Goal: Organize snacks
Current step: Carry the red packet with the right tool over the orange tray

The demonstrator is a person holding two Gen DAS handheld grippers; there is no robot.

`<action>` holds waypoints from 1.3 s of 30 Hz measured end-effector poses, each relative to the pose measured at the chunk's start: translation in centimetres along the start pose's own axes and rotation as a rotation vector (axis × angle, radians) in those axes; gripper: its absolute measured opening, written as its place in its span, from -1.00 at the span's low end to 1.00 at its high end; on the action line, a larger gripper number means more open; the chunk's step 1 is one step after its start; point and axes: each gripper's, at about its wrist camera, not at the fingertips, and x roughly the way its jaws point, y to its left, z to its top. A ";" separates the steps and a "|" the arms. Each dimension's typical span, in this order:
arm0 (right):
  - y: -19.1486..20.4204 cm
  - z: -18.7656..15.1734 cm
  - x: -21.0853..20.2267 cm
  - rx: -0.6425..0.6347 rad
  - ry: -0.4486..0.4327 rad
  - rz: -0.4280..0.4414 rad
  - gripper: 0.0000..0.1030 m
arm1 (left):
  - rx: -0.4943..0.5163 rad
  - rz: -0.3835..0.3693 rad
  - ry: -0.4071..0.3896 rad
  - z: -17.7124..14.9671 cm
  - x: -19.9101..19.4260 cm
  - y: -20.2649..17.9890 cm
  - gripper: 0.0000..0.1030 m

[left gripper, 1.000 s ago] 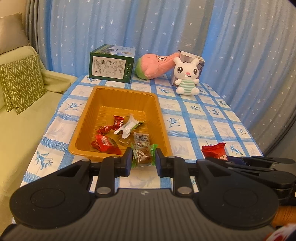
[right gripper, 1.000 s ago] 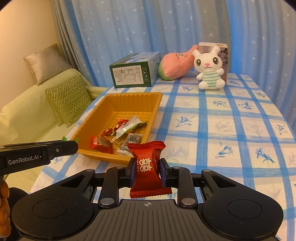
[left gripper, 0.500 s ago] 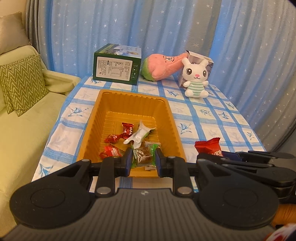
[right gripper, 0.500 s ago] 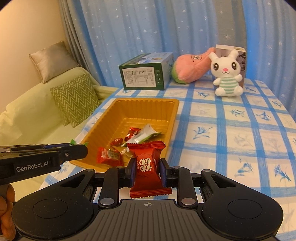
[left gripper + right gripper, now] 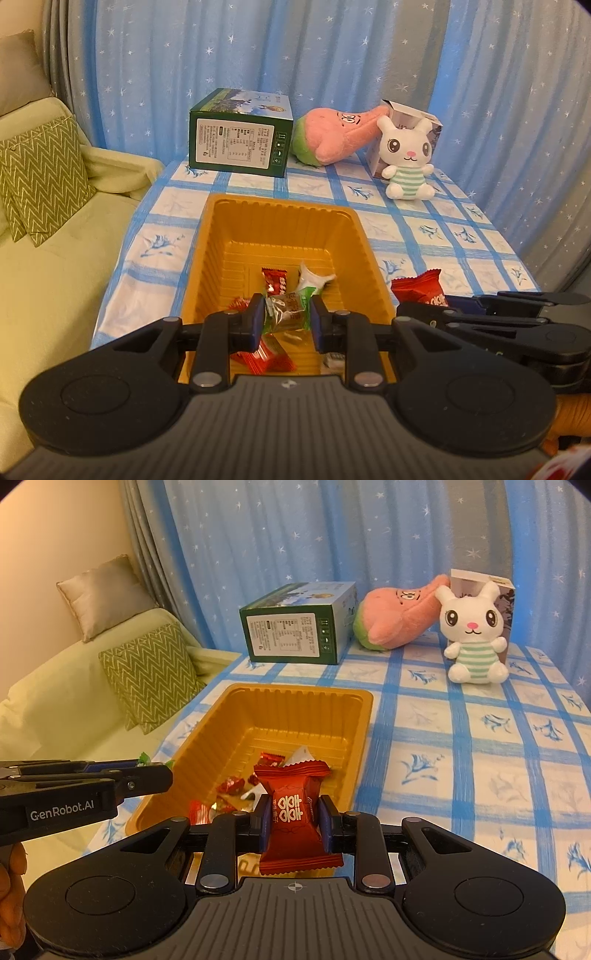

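Observation:
An orange tray (image 5: 280,221) (image 5: 295,705) sits on the blue-checked table and holds several wrapped candies, red ones (image 5: 275,278) and a white one (image 5: 310,278). My left gripper (image 5: 287,317) is shut on a green-ended brown candy (image 5: 286,312) and holds it above the tray's near end. My right gripper (image 5: 291,821) is shut on a red candy packet (image 5: 293,812) with white characters, above the tray's near right corner. The right gripper also shows at the right of the left wrist view (image 5: 424,304), packet (image 5: 419,288) in its fingers.
A green box (image 5: 240,138), a pink plush (image 5: 336,134), a white bunny (image 5: 406,158) and a small carton (image 5: 410,122) stand at the table's far end. A yellow-green sofa (image 5: 48,258) with a zigzag cushion (image 5: 40,177) lies left of the table.
Both grippers have moved forward over the tray's near end, each still holding its candy. The tray looks closer and lower in both views.

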 end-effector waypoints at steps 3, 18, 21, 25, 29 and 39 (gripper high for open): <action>0.0 0.7 1.0 -0.007 0.006 0.001 -0.48 | 0.015 0.000 0.004 0.7 0.9 0.4 -0.56; 0.3 3.0 5.1 -0.013 0.028 0.006 -0.48 | 0.042 -0.006 0.035 2.6 4.8 2.4 -0.56; 0.3 3.3 5.7 -0.010 0.033 0.003 -0.48 | 0.044 -0.010 0.042 2.9 5.4 2.7 -0.56; 0.2 3.4 6.5 -0.002 0.042 -0.006 -0.48 | 0.049 -0.018 0.051 3.1 6.2 3.0 -0.56; 0.0 3.5 7.0 0.007 0.047 -0.008 -0.48 | 0.053 -0.025 0.057 3.3 6.7 3.0 -0.56; -0.1 3.7 7.6 0.016 0.052 -0.012 -0.48 | 0.061 -0.022 0.066 3.4 7.7 3.4 -0.55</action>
